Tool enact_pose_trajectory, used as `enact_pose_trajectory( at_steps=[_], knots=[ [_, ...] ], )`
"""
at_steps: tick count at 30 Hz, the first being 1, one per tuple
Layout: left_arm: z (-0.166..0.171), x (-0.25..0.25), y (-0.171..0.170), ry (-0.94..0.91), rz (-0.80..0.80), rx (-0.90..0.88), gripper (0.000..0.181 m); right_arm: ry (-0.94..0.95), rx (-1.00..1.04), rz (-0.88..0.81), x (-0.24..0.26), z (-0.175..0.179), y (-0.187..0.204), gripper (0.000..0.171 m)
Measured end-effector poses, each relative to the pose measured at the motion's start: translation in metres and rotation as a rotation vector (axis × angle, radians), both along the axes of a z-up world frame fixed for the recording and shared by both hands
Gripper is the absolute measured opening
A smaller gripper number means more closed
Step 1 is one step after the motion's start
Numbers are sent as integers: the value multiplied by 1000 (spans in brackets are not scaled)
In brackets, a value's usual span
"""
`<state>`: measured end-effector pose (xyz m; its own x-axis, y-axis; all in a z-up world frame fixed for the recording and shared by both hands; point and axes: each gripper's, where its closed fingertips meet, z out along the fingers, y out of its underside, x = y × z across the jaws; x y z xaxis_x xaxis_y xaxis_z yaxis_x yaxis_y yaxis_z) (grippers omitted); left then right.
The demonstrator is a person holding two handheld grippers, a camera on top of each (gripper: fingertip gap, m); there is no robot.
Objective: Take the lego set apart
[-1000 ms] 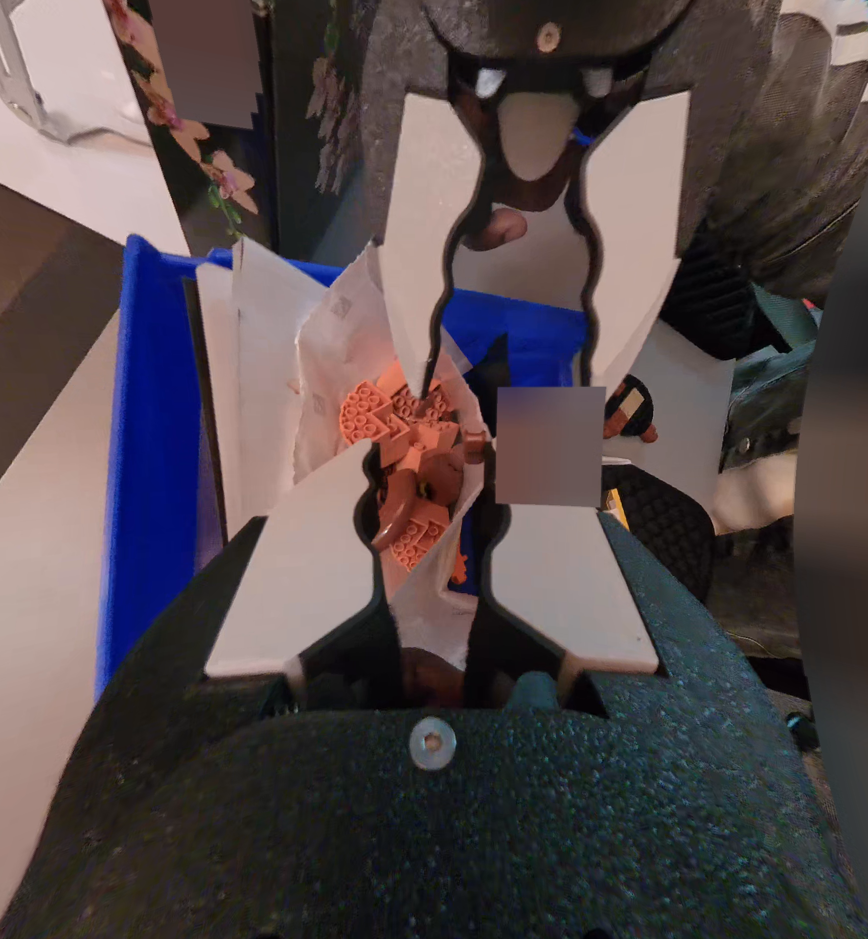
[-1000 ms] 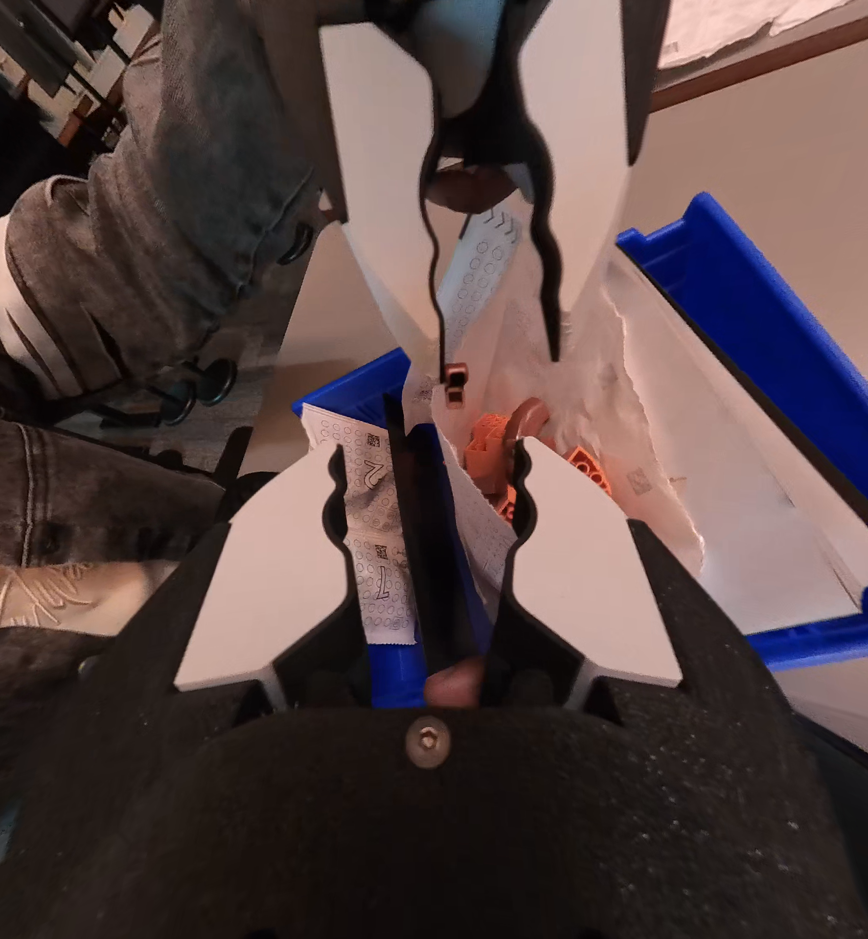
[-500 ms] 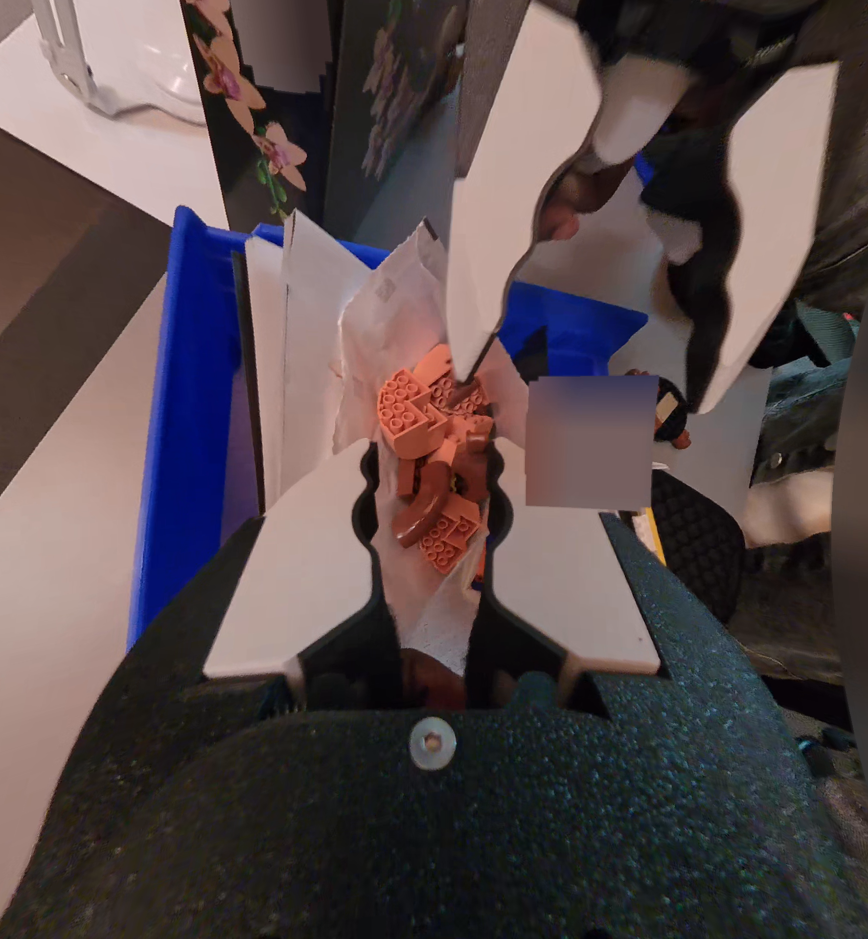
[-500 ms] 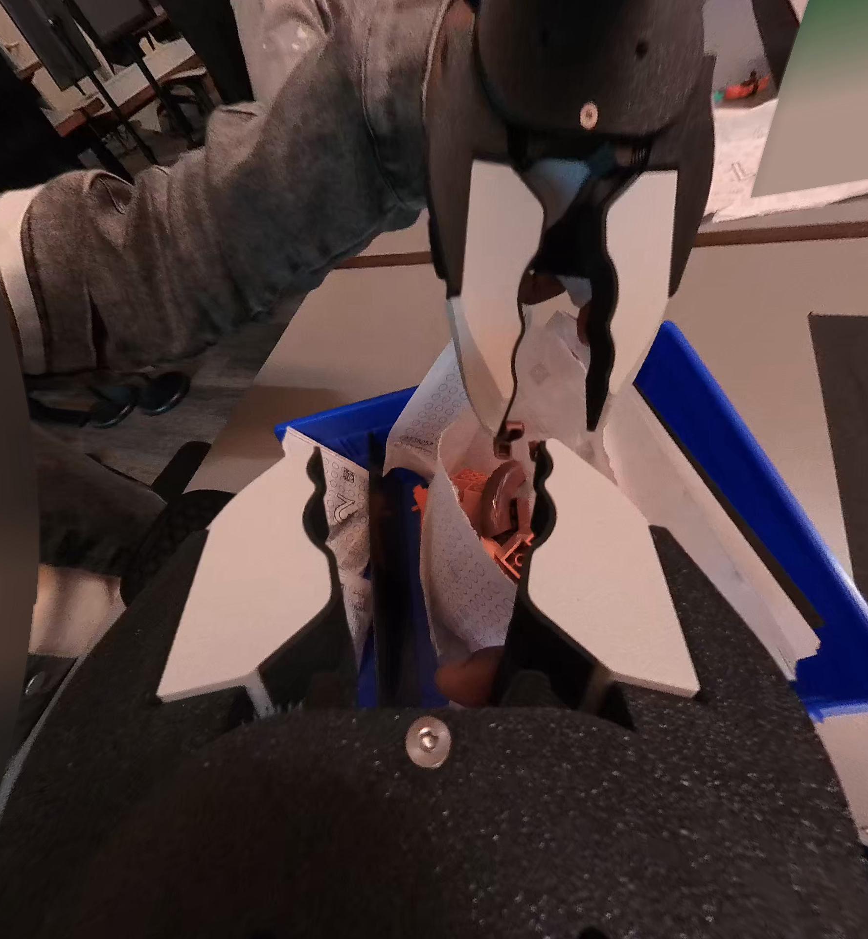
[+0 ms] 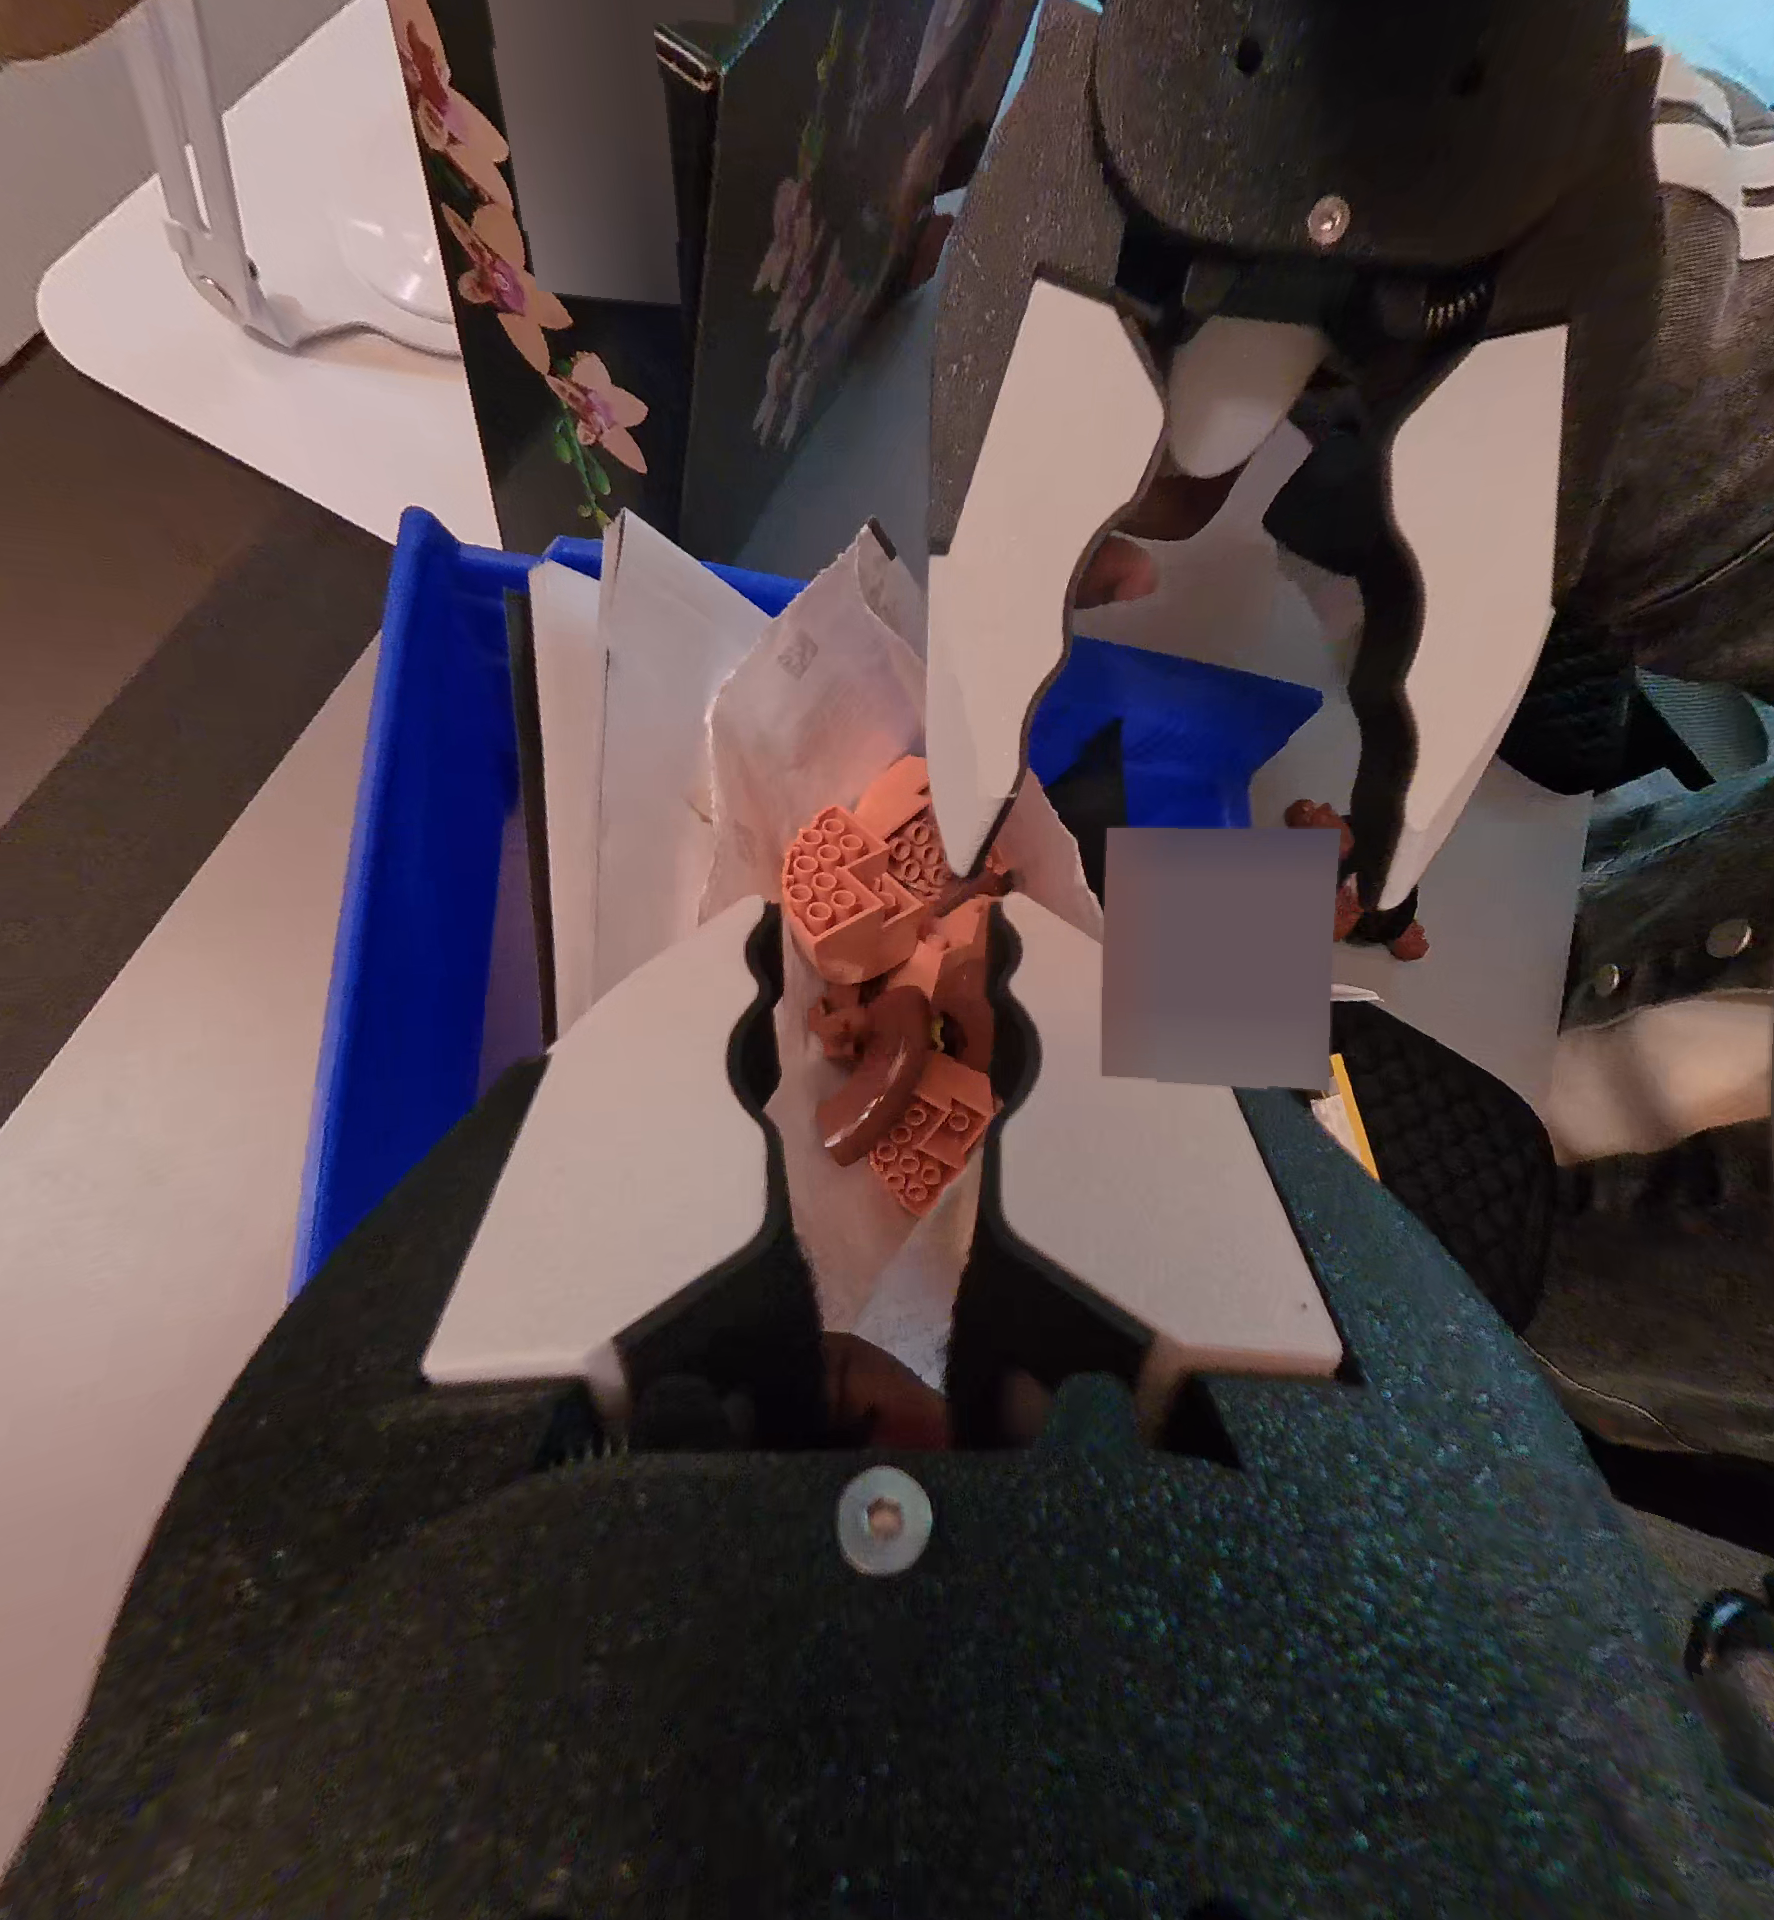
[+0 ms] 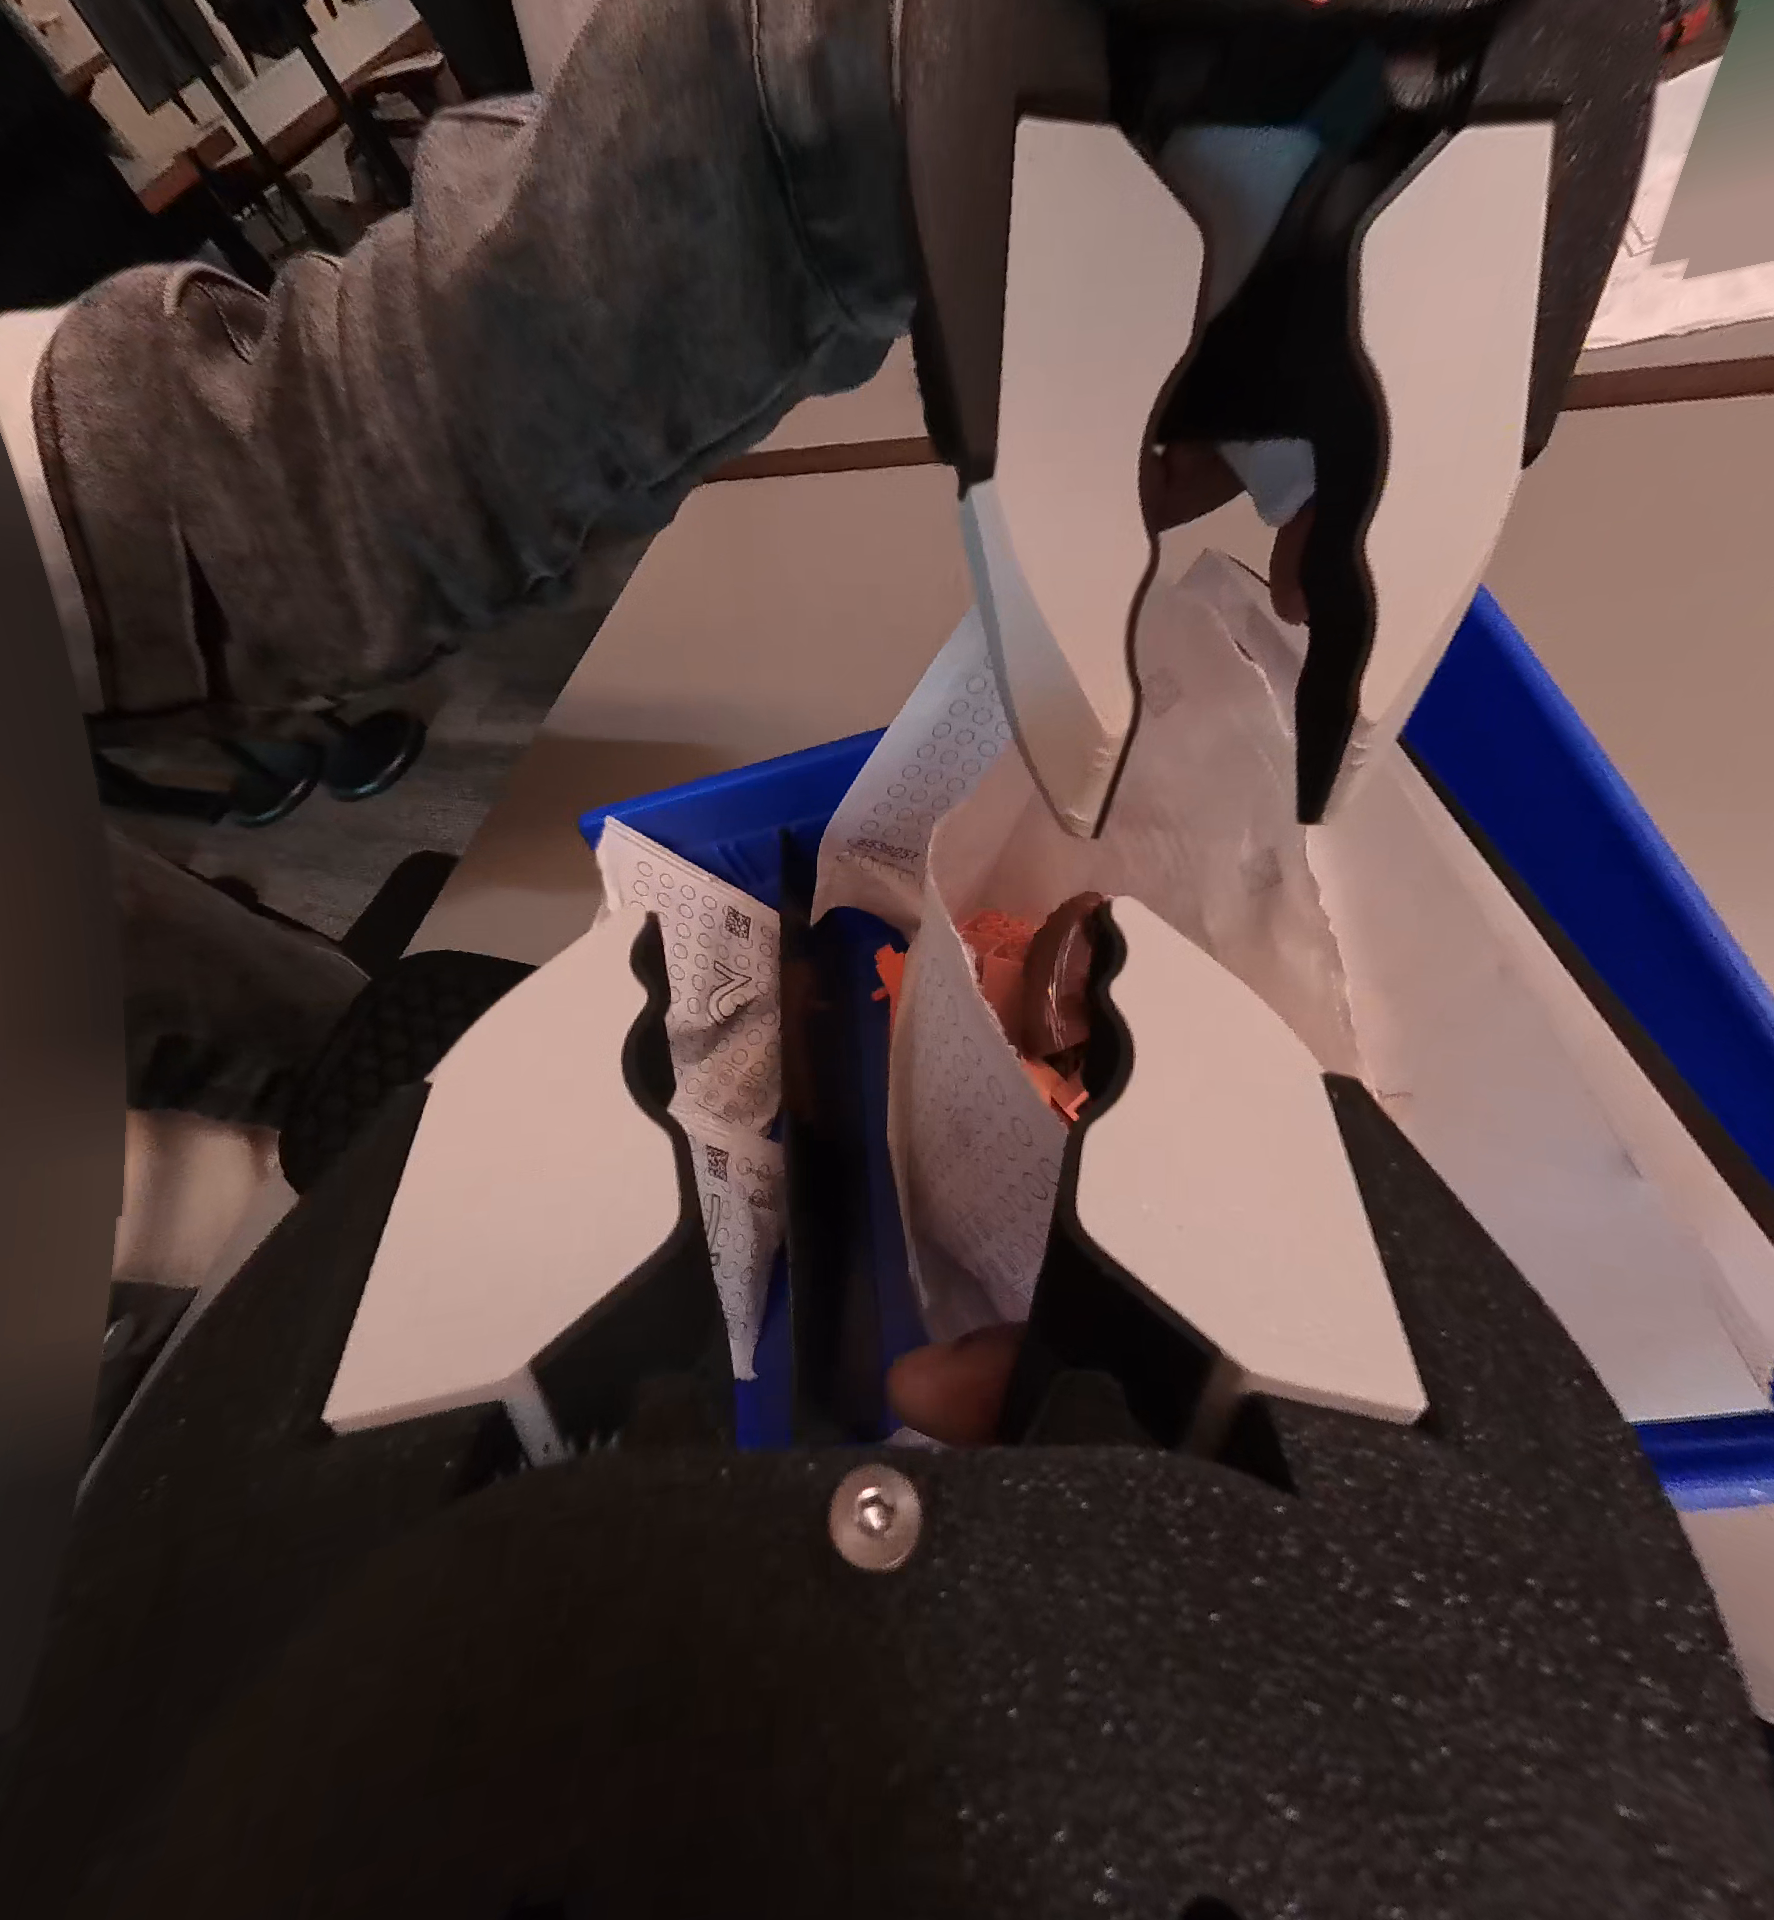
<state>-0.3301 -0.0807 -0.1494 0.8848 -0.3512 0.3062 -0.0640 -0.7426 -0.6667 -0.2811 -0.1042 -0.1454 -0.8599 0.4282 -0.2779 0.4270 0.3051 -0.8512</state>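
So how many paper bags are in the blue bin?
2: an open bag holding bricks on one side of the black divider, a printed bag on the other. Others may be hidden.

— Lego pieces [image 5: 888,997]?
— Heaped loose inside an opened white paper bag [image 5: 841,686], itself standing in a blue bin [image 5: 415,831].
— Colours and shapes?
— Mostly salmon-orange: a rounded studded brick [image 5: 841,899] at 12 o'clock of the heap, another studded one [image 5: 924,1143] at 6 o'clock. Between them, a dark brown curved piece [image 5: 867,1091], tilted.
— From the right wrist view?
— Brown curved piece [image 6: 1059,977] upright at the bag's 3 o'clock edge, orange bits [image 6: 997,940] just beside it at 9 o'clock. Bag mouth gaping upward.
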Motion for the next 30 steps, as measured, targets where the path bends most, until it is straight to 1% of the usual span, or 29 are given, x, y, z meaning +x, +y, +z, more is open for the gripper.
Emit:
enact_pose_trajectory(
  at_steps=[3, 7, 8, 9, 12, 13, 15, 17, 19, 23, 25, 26, 27, 28, 30],
  knots=[
    [-1, 3, 4, 11, 9, 20, 34, -3, 9, 2, 1, 0, -1, 77],
    [-24, -2, 0, 101, 18, -90, 31, 3, -2, -1, 2, 4, -2, 77],
    [-25, 0, -1, 102, 9, -98, 30, 5, 0, -4, 2, 5, -2, 76],
    [-20, 2, -1, 99, 4, -78, 29, 2, 10, -6, 2, 4, -1, 76],
    [11, 5, 8, 71, 17, 75, 26, -9, 19, -12, 2, 0, 1, 77],
    [16, 6, 10, 70, 18, 100, 26, -9, 10, -13, 2, 1, 1, 77],
    [7, 5, 11, 110, 16, 59, 26, -3, -2, -9, 2, 3, -1, 76],
    [-14, 4, 3, 169, -13, -52, 22, -9, 18, -12, 2, 1, 0, 77],
    [-25, 1, -3, 217, -19, -91, 24, -9, 13, -25, 1, 1, 3, 77],
    [-10, -6, 0, 200, 47, -18, 22, -8, 7, -38, 2, 1, 7, 76],
    [6, -12, 2, 213, 108, 59, 22, -4, 4, -53, 7, 5, 8, 76],
    [19, -11, 2, 204, 136, 128, 23, 8, -2, -64, 12, 9, 9, 75],
    [34, -3, 1, 179, 142, 218, 25, 29, -13, -89, 18, 15, 10, 74],
    [49, 11, -3, 141, 120, 312, 32, 52, -12, -127, 24, 20, 11, 73],
    [71, 54, -25, 49, 21, 445, 50, 78, 21, -201, 45, 24, 15, 73]
  ],
)
